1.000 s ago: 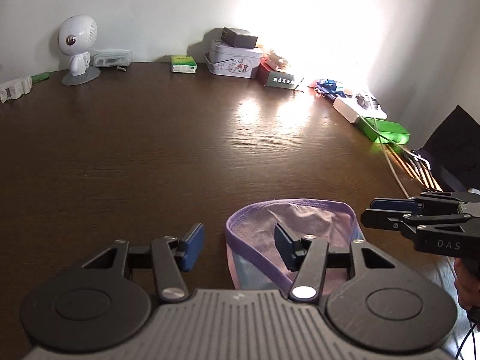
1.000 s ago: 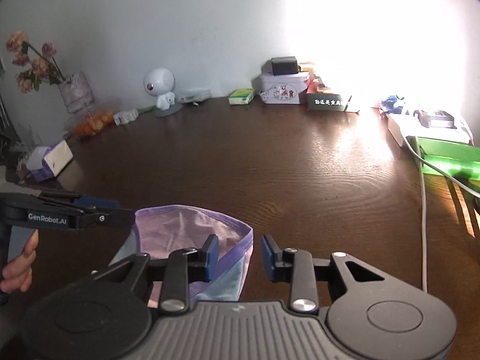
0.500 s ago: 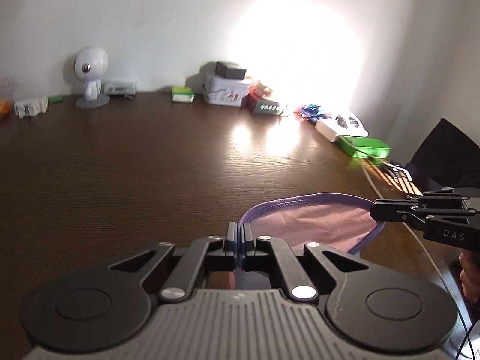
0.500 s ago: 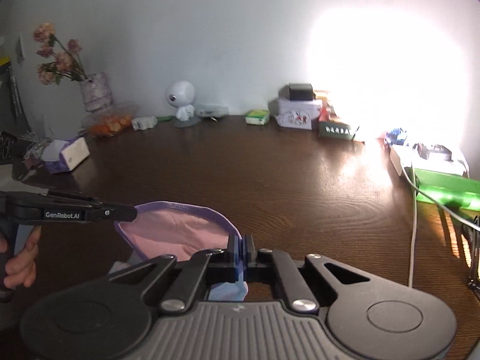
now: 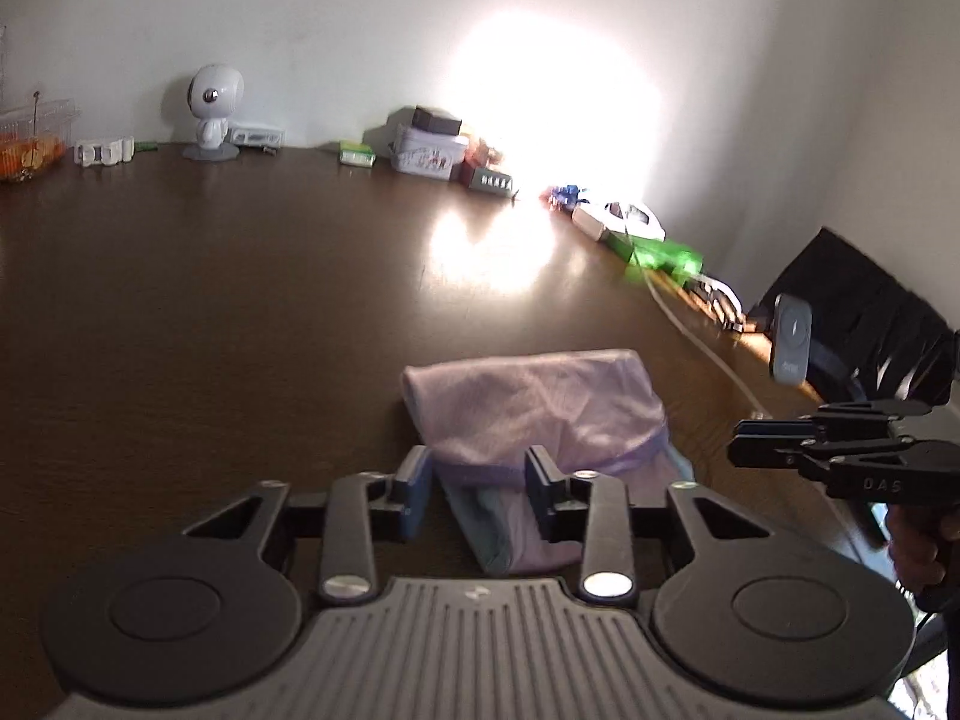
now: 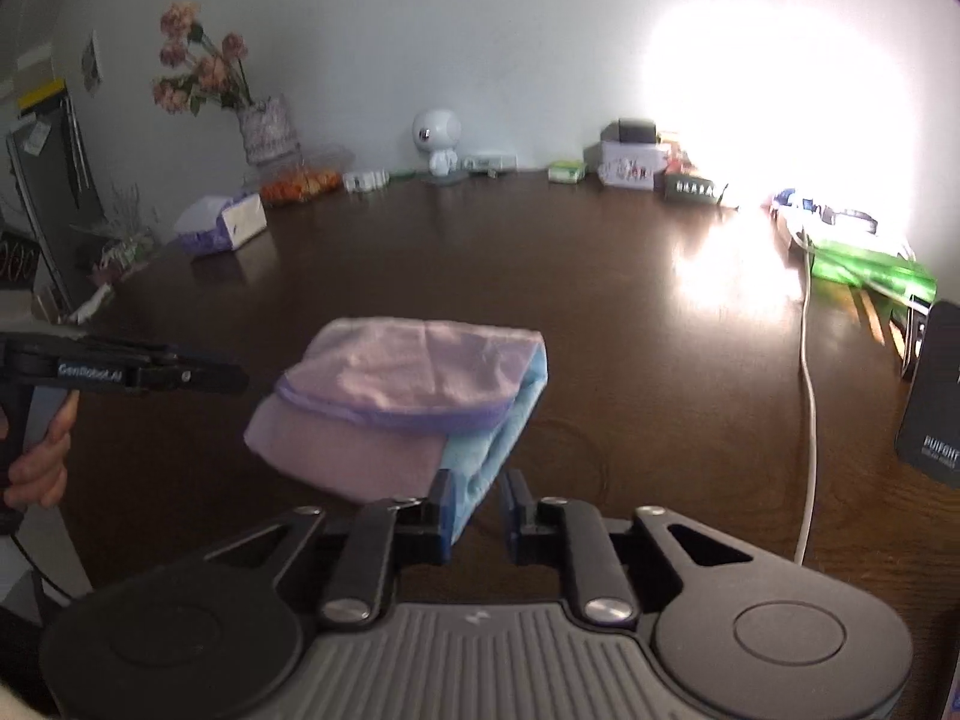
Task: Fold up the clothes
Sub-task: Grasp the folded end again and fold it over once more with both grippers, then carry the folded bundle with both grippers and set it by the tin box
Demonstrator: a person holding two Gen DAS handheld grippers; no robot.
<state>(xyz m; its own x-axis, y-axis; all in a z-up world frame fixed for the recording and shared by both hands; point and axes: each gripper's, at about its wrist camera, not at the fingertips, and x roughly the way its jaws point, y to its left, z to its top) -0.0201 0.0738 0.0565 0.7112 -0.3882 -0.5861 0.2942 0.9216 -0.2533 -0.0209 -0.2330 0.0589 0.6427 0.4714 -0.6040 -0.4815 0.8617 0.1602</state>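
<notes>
A small lilac garment with purple trim and a light blue part (image 5: 534,414) lies folded over on the dark wooden table (image 5: 240,300); it also shows in the right wrist view (image 6: 408,396). My left gripper (image 5: 477,489) is open, its fingers on either side of the garment's near edge. My right gripper (image 6: 477,507) is open, its fingers astride the blue corner. The right gripper also shows at the right of the left wrist view (image 5: 780,450), and the left gripper at the left of the right wrist view (image 6: 198,375).
Along the far wall stand a white robot figure (image 5: 213,114), a tin box (image 5: 429,153), small boxes, a green box (image 5: 663,255) and a power strip with a white cable (image 6: 807,396). A vase of flowers (image 6: 264,126), a tissue box (image 6: 225,222) and a dark device (image 6: 933,396) sit at the sides.
Both grippers were shut on the garment's purple hem and held it up. Now the garment lies folded on the table and both grippers have opened and let go.
</notes>
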